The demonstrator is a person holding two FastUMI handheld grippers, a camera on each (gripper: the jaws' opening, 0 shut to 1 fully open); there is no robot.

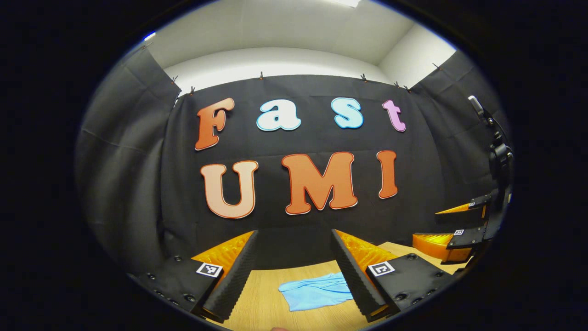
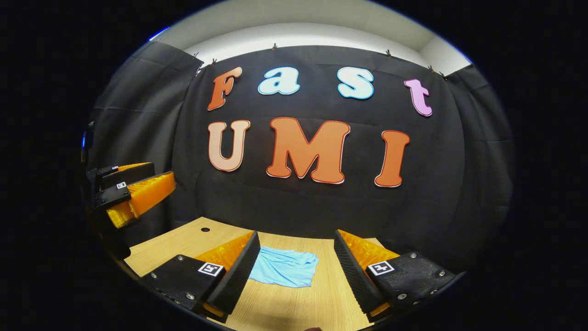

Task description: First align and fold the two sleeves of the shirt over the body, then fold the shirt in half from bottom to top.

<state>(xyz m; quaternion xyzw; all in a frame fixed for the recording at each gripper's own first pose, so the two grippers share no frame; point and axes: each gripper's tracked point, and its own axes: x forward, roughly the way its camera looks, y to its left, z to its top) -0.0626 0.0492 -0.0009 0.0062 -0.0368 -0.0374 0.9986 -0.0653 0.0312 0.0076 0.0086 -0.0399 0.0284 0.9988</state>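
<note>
A light blue shirt (image 1: pixel 313 291) lies bunched on the wooden table (image 1: pixel 271 285), seen low in the left gripper view between my left gripper's fingers. My left gripper (image 1: pixel 294 271) is open and held above the table, with nothing between its fingers. In the right gripper view the same shirt (image 2: pixel 285 267) lies crumpled toward the table's far side. My right gripper (image 2: pixel 296 269) is open too, raised over the table (image 2: pixel 317 299) and apart from the cloth. Each view shows the other gripper off to the side: the right gripper (image 1: pixel 459 230) and the left gripper (image 2: pixel 133 193), both open.
The black cloth wall (image 2: pixel 298 207) stands close behind the table's far edge. A small round hole (image 2: pixel 205 229) sits in the tabletop near its far left corner. Bare wood lies in front of the shirt.
</note>
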